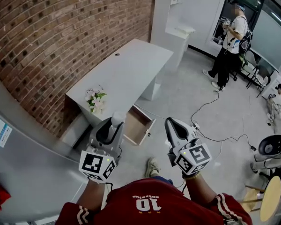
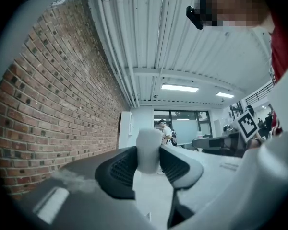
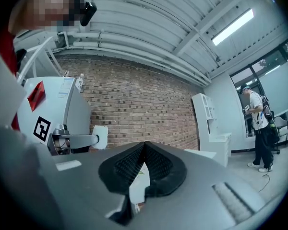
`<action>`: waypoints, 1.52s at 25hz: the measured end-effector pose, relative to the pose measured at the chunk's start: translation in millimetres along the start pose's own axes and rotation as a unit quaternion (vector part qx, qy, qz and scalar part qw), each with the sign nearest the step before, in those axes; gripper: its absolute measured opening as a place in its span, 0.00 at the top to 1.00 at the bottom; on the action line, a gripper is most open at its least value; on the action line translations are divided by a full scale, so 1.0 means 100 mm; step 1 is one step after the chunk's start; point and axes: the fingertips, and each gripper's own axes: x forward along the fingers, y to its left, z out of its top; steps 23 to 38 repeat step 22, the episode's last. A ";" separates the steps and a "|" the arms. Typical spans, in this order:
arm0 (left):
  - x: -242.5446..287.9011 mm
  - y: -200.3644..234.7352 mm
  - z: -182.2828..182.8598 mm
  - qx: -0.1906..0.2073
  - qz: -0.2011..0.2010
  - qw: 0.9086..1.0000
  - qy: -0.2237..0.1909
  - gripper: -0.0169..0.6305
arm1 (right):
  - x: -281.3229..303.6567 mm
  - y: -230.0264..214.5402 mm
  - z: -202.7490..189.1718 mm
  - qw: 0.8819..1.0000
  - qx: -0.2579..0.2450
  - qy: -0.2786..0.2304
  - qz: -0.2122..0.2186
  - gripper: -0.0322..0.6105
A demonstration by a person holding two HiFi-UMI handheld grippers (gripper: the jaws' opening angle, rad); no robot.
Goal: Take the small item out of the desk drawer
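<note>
Open wooden drawer (image 1: pixel 138 124) below white desk (image 1: pixel 126 69)

"What's in the left gripper (image 2: pixel 149 158)?"

"A small white item (image 2: pixel 149 147), upright. The fingers (image 2: pixel 119 169) press on its two sides, and its top stands above them."

"And beyond it?"

"A brick wall (image 2: pixel 53 104) runs along the left, with pipes (image 2: pixel 117 47) under the ceiling and two lit ceiling lights (image 2: pixel 180 87). At the far end there's a white cabinet (image 2: pixel 125 128) and a person (image 2: pixel 166 131) standing before the windows."
</note>
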 end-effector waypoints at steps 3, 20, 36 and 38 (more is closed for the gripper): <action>-0.04 -0.01 -0.01 0.000 0.001 1.000 0.004 0.73 | 0.00 0.04 0.01 1.000 0.000 -0.001 0.003 0.95; -0.11 -0.22 0.02 -0.015 -0.025 1.000 -0.002 0.73 | -0.15 0.13 0.04 1.000 -0.005 0.000 0.003 0.95; -0.11 -0.22 0.05 -0.016 -0.027 0.999 -0.005 0.73 | -0.14 0.14 0.05 1.000 -0.005 0.000 0.006 0.95; -0.11 -0.22 0.05 -0.016 -0.027 0.999 -0.005 0.73 | -0.14 0.14 0.05 1.000 -0.005 0.000 0.006 0.95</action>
